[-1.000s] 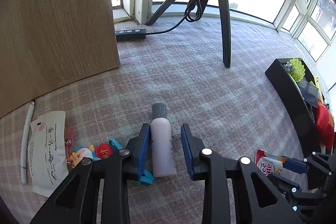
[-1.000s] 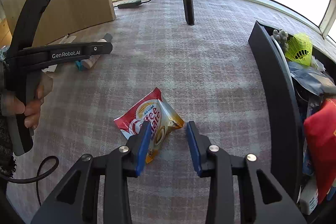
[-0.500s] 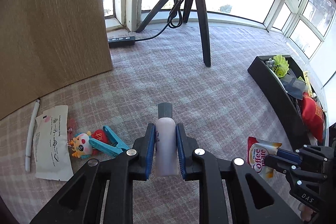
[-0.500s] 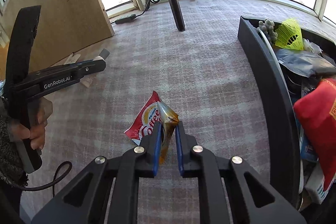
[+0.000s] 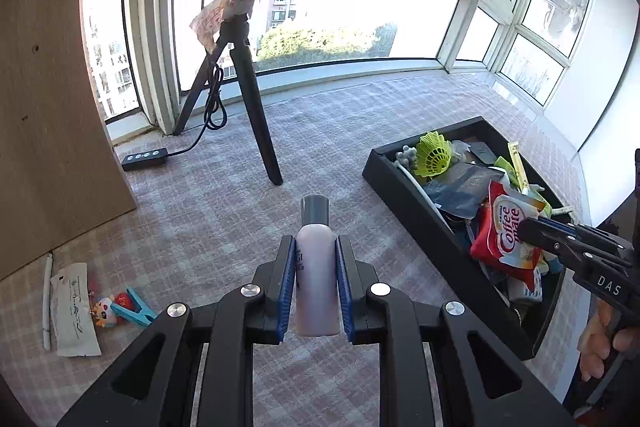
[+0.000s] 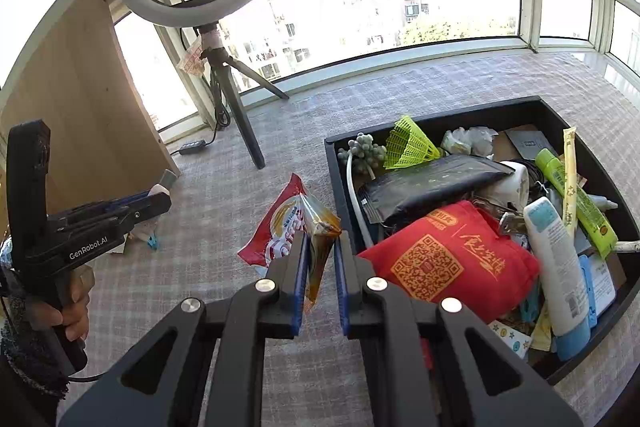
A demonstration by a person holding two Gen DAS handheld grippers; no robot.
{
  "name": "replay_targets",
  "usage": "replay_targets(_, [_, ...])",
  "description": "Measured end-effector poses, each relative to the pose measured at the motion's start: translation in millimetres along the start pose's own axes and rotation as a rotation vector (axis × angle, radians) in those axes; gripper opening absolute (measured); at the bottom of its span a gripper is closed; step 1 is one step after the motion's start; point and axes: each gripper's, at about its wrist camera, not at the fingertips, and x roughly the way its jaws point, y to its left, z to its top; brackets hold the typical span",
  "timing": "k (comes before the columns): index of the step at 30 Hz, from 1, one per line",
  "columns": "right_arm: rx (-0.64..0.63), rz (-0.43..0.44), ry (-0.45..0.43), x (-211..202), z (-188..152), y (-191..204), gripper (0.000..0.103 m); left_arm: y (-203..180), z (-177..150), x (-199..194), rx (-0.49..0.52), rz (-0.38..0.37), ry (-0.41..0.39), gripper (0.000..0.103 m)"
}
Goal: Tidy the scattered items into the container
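Currently the left gripper [image 5: 316, 283] has its jaws pinching a pale lilac bottle [image 5: 316, 279] by the body, grey cap pointing forward, lifted above the checked cloth [image 5: 224, 227]. Right gripper [image 6: 320, 267] jaws are clamped on one edge of a red coffee creamer packet [image 6: 292, 231], held in the air at the left wall of the black tray [image 6: 334, 163]. Tray holds a red pouch [image 6: 448, 255], a yellow-green shuttlecock [image 6: 410, 145] and a white tube [image 6: 554, 259]. On the cloth at far left lie a blue clip [image 5: 138, 311], a paper sachet [image 5: 74, 311] and a white pen [image 5: 47, 303].
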Motion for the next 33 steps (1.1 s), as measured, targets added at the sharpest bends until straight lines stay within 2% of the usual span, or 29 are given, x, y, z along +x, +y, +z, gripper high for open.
replay_targets(7, [0.109, -0.138, -0.094, -39.0, 26.1, -82.6, 0.013, -85.5, 43.0, 19.0, 0.112, -0.113, -0.022, 0.018])
replay_targets(16, [0.235, -0.295, -0.130, -78.2, 29.2, -178.8, 0.013, -192.3, 98.0, 47.1, 0.208, -0.249, -0.050, 0.019])
replay_targets(17, [0.241, -0.304, -0.129, -80.2, 28.8, -185.3, 0.013, -200.4, 103.6, 51.1, 0.206, -0.252, -0.051, 0.023])
replay_targets(18, [0.243, -0.309, -0.117, -79.8, 29.7, -190.2, 0.015, -208.5, 109.2, 55.0, 0.204, -0.255, -0.052, 0.034])
replay_targets(19, [0.245, -0.313, -0.106, -79.3, 30.5, -195.1, 0.015, -214.5, 113.9, 57.6, 0.201, -0.252, -0.059, 0.071])
replay_targets(20, [0.247, -0.319, -0.099, -79.4, 31.2, -199.6, 0.027, -216.6, 117.1, 58.0, 0.196, -0.239, -0.077, 0.087])
replay_targets(21, [0.255, -0.335, -0.115, -82.7, 30.4, -201.8, 0.051, -218.6, 120.2, 58.4, 0.191, -0.226, -0.095, 0.087])
replay_targets(23, [0.269, -0.368, -0.147, -89.5, 28.9, -206.4, 0.071, -219.9, 123.6, 56.8, 0.192, -0.215, -0.109, 0.086])
replay_targets(29, [0.266, -0.386, -0.156, -90.3, 30.0, -207.6, 0.071, -207.9, 118.3, 50.1, 0.203, -0.204, -0.110, 0.073])
replay_targets(33, [0.274, -0.357, -0.144, -85.1, 30.4, -202.2, 0.071, -190.2, 113.4, 43.7, 0.180, -0.195, -0.102, 0.071])
